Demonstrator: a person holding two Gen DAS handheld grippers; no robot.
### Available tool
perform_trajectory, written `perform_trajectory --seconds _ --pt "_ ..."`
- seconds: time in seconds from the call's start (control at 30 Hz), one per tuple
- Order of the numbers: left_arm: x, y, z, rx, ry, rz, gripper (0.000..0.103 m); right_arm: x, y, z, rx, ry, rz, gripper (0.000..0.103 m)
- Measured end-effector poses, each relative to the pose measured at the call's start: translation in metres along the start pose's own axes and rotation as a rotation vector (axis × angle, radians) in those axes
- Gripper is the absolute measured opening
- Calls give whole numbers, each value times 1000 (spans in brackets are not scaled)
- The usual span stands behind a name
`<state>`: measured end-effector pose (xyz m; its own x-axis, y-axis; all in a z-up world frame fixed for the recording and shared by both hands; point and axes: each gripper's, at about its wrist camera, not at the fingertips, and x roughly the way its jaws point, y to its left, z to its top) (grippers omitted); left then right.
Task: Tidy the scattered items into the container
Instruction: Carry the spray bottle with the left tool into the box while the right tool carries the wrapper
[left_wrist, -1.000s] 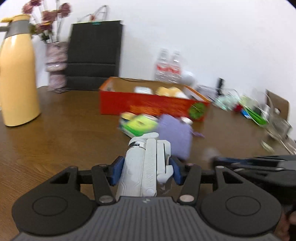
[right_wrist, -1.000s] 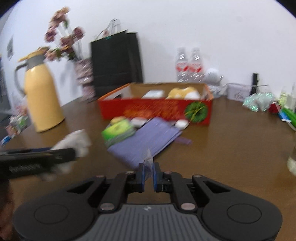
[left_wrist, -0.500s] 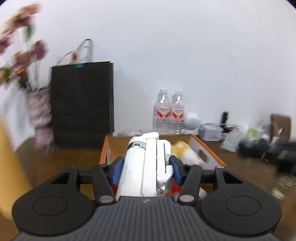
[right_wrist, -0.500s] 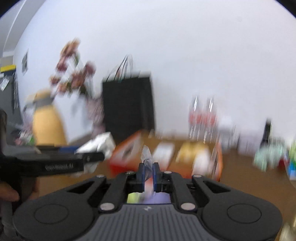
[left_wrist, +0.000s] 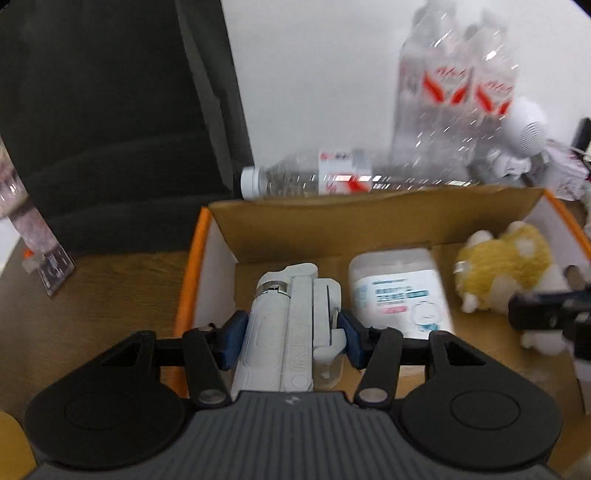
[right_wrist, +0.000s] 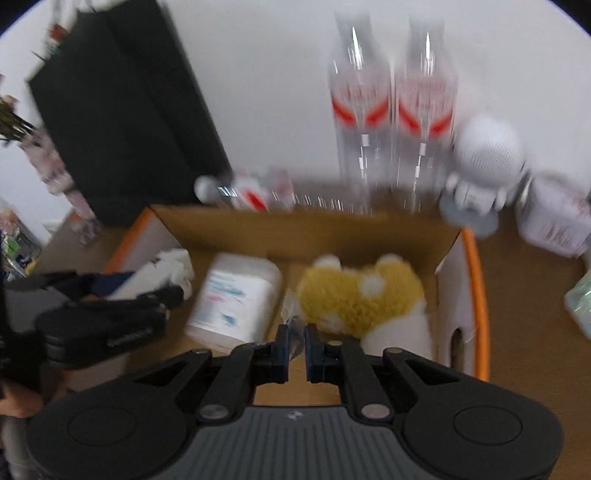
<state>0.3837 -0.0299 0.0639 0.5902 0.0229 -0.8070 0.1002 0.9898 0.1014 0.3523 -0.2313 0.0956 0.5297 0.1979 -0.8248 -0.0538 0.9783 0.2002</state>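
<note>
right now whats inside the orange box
A white wipes pack and a yellow plush toy lie in the orange box. The grippers cover its near floor.

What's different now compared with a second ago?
Both grippers have swept from the open table to above the orange box. The left gripper still clamps the white folded gadget; the right gripper still pinches a scrap of clear wrapper. Nothing was released. The wipes pack and plush toy lie in the box as before.
</note>
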Motion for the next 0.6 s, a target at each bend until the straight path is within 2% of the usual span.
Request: perform_trajectory --seconds 0.13,0.2,0.27,0.33,0.37,0.4,0.47,0.57,0.6 --pt "7 -1 1 36 3 24 47 31 -7 0 11 70 -6 8" --pt "6 3 2 21 16 5 55 36 -3 1 4 76 10 8" --pt "3 9 5 0 27 -15 58 40 1 8 17 73 46 13" --pt "-8 14 6 -9 15 -5 61 39 4 12 53 95 71 30" --pt "-15 17 7 -10 8 0 68 36 7 12 60 96 74 35" --pt "-23 21 8 -11 4 -5 69 31 10 12 54 92 70 41" --pt "-38 27 9 -26 21 -26 70 17 16 12 34 84 45 42" --pt "-60 30 6 -35 59 3 87 -2 19 13 36 106 19 43" --pt "-67 30 3 -26 73 8 90 -8 20 11 37 122 10 45"
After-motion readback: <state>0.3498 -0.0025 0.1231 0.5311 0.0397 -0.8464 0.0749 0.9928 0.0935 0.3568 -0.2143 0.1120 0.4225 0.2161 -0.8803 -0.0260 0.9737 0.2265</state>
